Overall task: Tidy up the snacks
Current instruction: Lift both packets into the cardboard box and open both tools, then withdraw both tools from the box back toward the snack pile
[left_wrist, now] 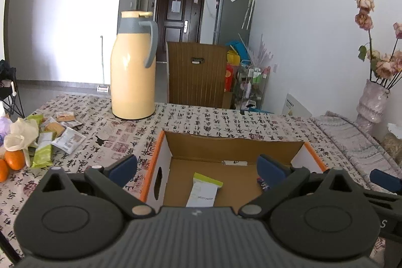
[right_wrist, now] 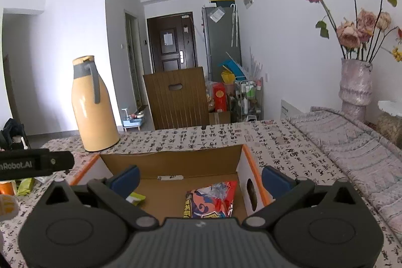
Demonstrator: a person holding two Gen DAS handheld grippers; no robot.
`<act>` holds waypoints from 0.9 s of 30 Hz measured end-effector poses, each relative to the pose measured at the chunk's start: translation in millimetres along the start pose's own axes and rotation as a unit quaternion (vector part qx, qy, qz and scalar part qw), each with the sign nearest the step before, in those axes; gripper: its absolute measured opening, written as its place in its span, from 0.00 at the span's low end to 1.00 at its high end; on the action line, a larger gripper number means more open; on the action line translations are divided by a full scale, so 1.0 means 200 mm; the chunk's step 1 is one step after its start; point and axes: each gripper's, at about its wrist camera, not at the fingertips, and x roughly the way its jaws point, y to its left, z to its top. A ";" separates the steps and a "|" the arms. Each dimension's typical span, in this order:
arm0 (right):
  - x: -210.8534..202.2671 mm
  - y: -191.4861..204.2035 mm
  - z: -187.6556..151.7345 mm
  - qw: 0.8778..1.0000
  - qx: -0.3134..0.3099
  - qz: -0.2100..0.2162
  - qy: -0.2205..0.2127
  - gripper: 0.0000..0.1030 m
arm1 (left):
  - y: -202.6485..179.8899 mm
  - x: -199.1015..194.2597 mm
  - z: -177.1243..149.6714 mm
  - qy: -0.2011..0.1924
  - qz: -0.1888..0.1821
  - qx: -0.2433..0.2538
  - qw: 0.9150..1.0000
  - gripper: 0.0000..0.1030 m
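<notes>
Hovering over the cardboard box (left_wrist: 296, 150), we are keeping both the left gripper (left_wrist: 198, 167) and right gripper (right_wrist: 201, 180) spread wide and empty — each packet is lying loose inside: the green-and-white snack (left_wrist: 203, 190) and the red bag (right_wrist: 213, 200). More snacks (left_wrist: 47, 140) are waiting on the tablecloth (left_wrist: 201, 119) — likely our next pickup.

An open brown cardboard box with orange-edged white sides (left_wrist: 160, 155) sits on the tabletop. Inside lie a flat white-and-green snack packet (left_wrist: 204, 189) and a red patterned snack bag (right_wrist: 213, 200). More green and white snack packets (left_wrist: 50, 140) lie scattered left of the box.
</notes>
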 end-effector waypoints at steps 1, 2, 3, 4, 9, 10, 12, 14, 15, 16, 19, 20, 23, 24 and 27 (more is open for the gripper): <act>-0.03 0.00 0.00 1.000 0.000 0.000 -0.002 1.00 | 0.00 -0.03 0.00 -0.002 -0.001 0.001 1.000 1.00; -0.05 0.01 0.00 1.000 -0.001 0.001 -0.003 1.00 | 0.00 -0.05 0.00 -0.004 -0.001 0.002 1.000 1.00; -0.08 0.01 0.00 1.000 -0.001 0.001 -0.005 1.00 | 0.00 -0.08 0.00 -0.007 -0.002 0.003 1.000 1.00; -0.11 0.01 -0.01 1.000 -0.001 0.002 -0.005 1.00 | 0.00 -0.10 -0.01 -0.008 -0.002 0.004 1.000 1.00; -0.22 0.02 -0.05 1.000 0.001 0.008 -0.005 1.00 | 0.01 -0.21 -0.04 -0.010 -0.005 0.008 1.000 1.00; -0.25 0.02 -0.06 1.000 0.002 0.009 -0.004 1.00 | 0.01 -0.24 -0.06 -0.009 -0.006 0.009 1.000 1.00; -0.29 0.01 -0.08 1.000 0.003 0.009 -0.003 1.00 | 0.01 -0.27 -0.08 -0.008 -0.006 0.009 1.000 1.00; -0.33 0.01 -0.10 1.000 0.004 0.010 -0.001 1.00 | 0.02 -0.31 -0.10 -0.007 -0.006 0.008 1.000 1.00; -0.36 0.00 -0.12 1.000 0.004 0.010 -0.001 1.00 | 0.03 -0.33 -0.11 -0.006 -0.006 0.007 1.000 1.00; -0.37 0.00 -0.13 1.000 0.003 0.011 0.000 1.00 | 0.03 -0.34 -0.13 -0.005 -0.006 0.007 1.000 1.00; -0.43 0.00 -0.17 1.000 0.003 0.018 0.002 1.00 | 0.05 -0.39 -0.17 -0.003 -0.005 0.006 1.000 1.00; -0.45 0.00 -0.18 1.000 0.003 0.020 0.003 1.00 | 0.05 -0.41 -0.18 -0.002 -0.005 0.006 1.000 1.00; -0.50 0.00 -0.22 1.000 -0.001 0.024 0.007 1.00 | 0.07 -0.46 -0.23 0.000 -0.005 0.006 1.000 1.00; -0.52 0.00 -0.24 1.000 -0.002 0.024 0.007 1.00 | 0.07 -0.47 -0.25 0.001 -0.005 0.006 1.000 1.00; -0.57 0.00 -0.28 1.000 -0.002 0.025 0.009 1.00 | 0.09 -0.51 -0.29 0.004 -0.007 0.004 1.000 1.00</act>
